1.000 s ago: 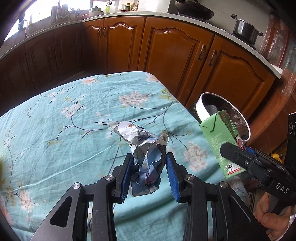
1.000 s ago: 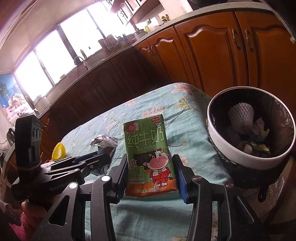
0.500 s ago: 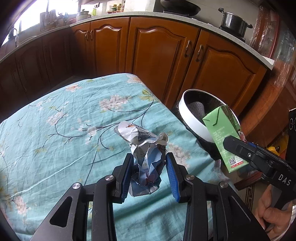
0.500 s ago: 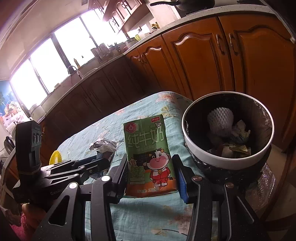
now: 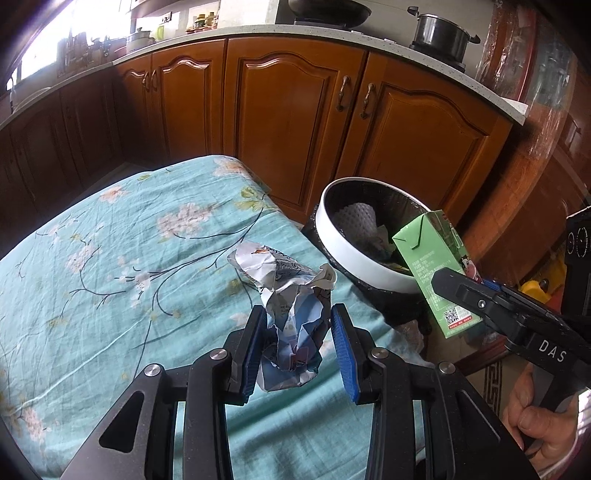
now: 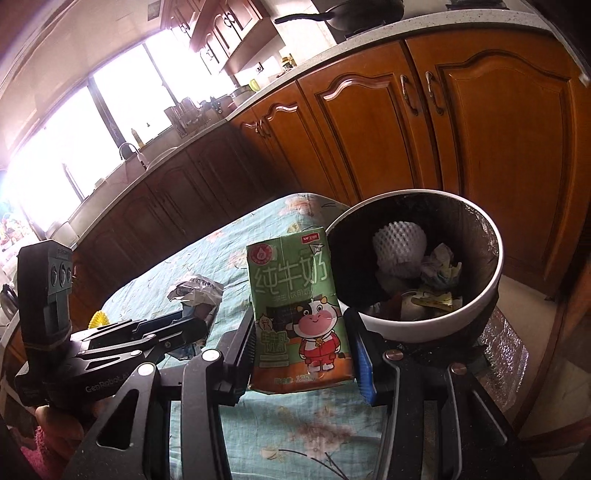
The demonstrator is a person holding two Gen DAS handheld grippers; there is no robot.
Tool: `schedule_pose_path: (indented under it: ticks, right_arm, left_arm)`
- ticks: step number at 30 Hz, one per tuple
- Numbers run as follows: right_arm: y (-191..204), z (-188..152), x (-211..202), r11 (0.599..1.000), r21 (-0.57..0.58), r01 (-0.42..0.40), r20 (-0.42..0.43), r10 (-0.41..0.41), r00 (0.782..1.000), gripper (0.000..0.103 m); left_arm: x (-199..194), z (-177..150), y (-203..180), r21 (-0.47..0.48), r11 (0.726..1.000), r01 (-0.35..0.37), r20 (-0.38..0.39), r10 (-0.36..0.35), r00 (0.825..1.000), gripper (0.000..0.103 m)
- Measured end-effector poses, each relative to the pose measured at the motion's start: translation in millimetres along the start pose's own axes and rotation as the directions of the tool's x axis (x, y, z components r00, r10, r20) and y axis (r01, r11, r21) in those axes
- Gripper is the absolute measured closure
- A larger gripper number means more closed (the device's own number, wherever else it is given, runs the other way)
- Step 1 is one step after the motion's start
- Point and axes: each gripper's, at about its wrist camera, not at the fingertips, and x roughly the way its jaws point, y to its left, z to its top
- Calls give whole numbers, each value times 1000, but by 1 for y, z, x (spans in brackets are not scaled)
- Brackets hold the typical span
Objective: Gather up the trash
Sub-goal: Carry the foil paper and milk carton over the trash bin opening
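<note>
My left gripper (image 5: 297, 347) is shut on a crumpled paper wrapper (image 5: 286, 295) and holds it above the table's right edge. My right gripper (image 6: 303, 345) is shut on a green milk carton (image 6: 297, 314), upright, just left of the bin's rim; the carton also shows in the left wrist view (image 5: 436, 269). The trash bin (image 6: 476, 306), white-rimmed with a black liner, stands on the floor beside the table and holds a white foam net (image 6: 399, 251) and crumpled paper. The bin also shows in the left wrist view (image 5: 354, 258), ahead and right of the wrapper.
The table carries a teal floral cloth (image 5: 110, 258). A yellow ribbed object (image 6: 99, 318) lies at its far side. Wooden kitchen cabinets (image 5: 295, 110) run behind the table and bin. A pot (image 5: 439, 35) and a pan stand on the counter.
Both grippers have moved right toward the bin, each still holding its item. The bin has grown larger and closer in both views, and the carton now stands at its rim.
</note>
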Motion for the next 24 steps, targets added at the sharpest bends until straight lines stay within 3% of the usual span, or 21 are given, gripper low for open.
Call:
schedule_pose_path:
  ticks: [24]
  right_arm:
    - [-43, 19, -7, 996, 34, 79, 16, -80, 997, 57]
  left_arm:
    - [34, 25, -37, 77, 996, 48, -16, -47, 999, 68]
